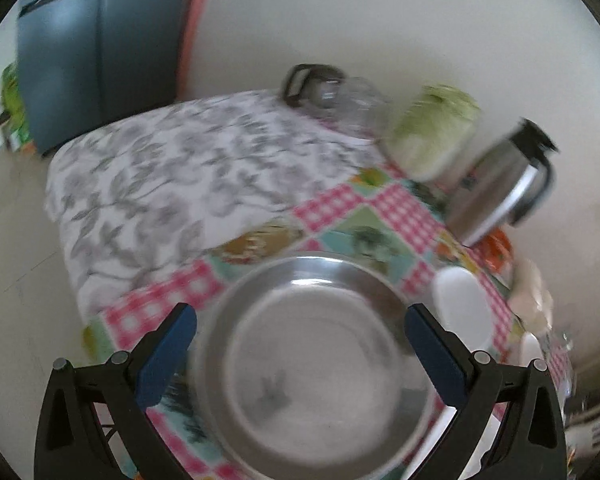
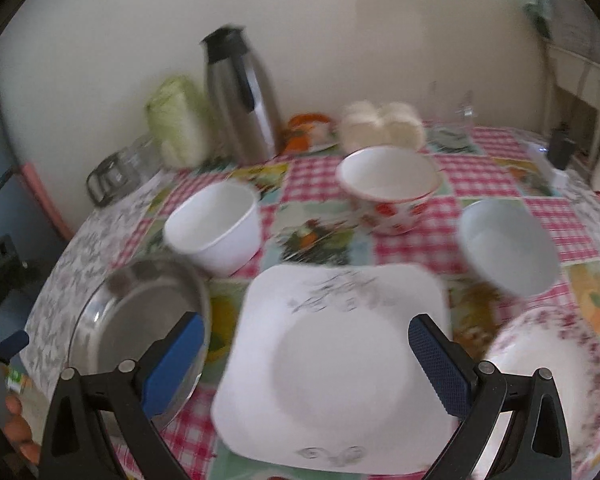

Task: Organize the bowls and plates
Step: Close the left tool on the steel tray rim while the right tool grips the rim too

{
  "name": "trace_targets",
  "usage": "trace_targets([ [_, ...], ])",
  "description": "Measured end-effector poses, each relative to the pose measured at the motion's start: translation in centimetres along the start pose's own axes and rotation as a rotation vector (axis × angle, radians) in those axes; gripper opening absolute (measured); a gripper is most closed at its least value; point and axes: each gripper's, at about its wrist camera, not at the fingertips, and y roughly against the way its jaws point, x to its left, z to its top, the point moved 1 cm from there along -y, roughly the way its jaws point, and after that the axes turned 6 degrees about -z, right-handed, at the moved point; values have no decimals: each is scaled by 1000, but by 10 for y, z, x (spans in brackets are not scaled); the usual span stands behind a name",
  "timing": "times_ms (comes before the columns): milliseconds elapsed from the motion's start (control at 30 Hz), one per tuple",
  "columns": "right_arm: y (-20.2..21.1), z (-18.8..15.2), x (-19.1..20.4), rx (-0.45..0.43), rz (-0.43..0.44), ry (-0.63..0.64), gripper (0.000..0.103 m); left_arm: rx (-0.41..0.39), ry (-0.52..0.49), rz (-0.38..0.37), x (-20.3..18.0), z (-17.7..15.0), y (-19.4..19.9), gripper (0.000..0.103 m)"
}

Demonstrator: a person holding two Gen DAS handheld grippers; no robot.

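While spread wide, jaws above steel plate [image 1: 312,364].

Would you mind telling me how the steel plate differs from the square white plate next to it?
The steel plate is round, bare grey metal with a raised rim; the square white plate has rounded corners and grey floral prints. The steel plate lies left of the white one, partly on the grey-leaf cloth. Both are empty, lying flat, each before an open gripper.

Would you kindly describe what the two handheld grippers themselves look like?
Both look alike: the left gripper and right gripper each have black triangular frames with cut-outs, round silver pivot pins, and two fingers faced with textured blue pads. No cables or markings show.
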Motion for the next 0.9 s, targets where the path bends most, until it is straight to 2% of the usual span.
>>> trace_targets([
  [133,-6,-6,19,29,40,9,103,31,50,55,36,6,-10,103],
  [333,-9,-12,45,42,77,36,103,96,103,52,67,7,-28,102],
  [433,-13,-15,54,59,88,47,103,134,113,33,70,4,-37,94],
  [533,-16,-17,63,68,106,65,97,178,125,45,75,0,-51,90],
  [600,-18,-19,70,67,117,94,94,209,127,49,76,-5,-58,78],
  [733,-24,-26,84,68,132,142,91,247,107,71,72,-11,-74,76],
  [900,-32,-30,96,85,160,176,79,254,48,131,64,-17,-85,76],
])
